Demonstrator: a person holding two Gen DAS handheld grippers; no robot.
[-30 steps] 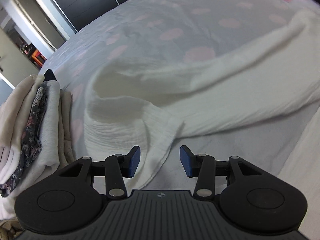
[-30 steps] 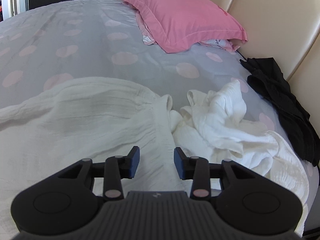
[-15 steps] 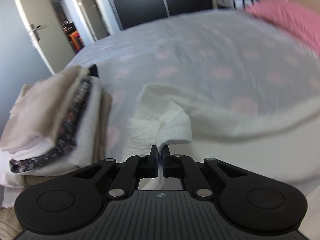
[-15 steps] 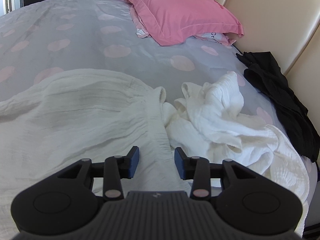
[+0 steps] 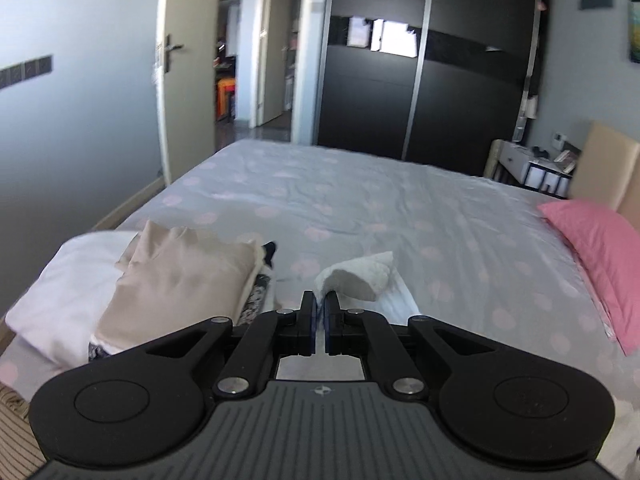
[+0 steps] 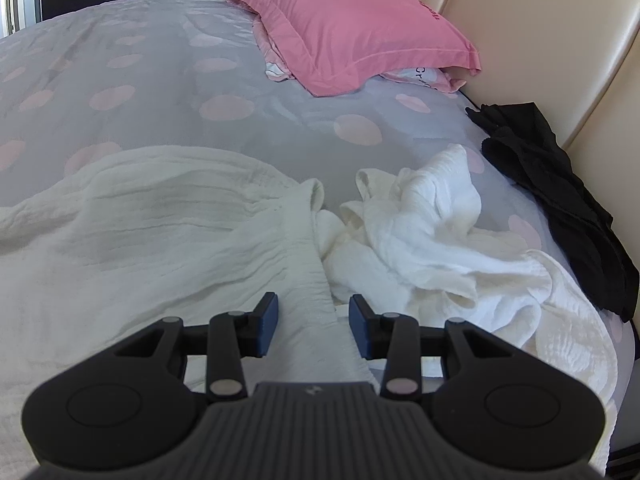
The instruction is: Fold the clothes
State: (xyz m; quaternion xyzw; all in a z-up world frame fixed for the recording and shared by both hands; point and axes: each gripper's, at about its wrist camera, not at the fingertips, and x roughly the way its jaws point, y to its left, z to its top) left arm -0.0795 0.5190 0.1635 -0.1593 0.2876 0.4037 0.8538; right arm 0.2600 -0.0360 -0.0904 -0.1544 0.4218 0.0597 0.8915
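My left gripper (image 5: pixel 319 312) is shut on a corner of the white crinkled garment (image 5: pixel 362 278) and holds it lifted above the bed. The same white garment (image 6: pixel 160 232) lies spread on the bed in the right wrist view, with its crumpled part (image 6: pixel 432 224) to the right. My right gripper (image 6: pixel 313 318) is open and empty, low over an edge of this garment. A stack of folded clothes (image 5: pixel 176 280), beige on top, sits at the left of the left wrist view.
The bed has a grey sheet with pink dots (image 5: pixel 360 200). A pink pillow (image 6: pixel 344 28) lies at the head by the beige headboard (image 6: pixel 540 40). A black garment (image 6: pixel 560 200) lies at the right edge. A dark wardrobe (image 5: pixel 420 80) and open doors stand beyond the bed.
My left gripper shut on the white garment's corner and lifted it high, so the view now faces the room. My right gripper stayed open and moved slightly forward.
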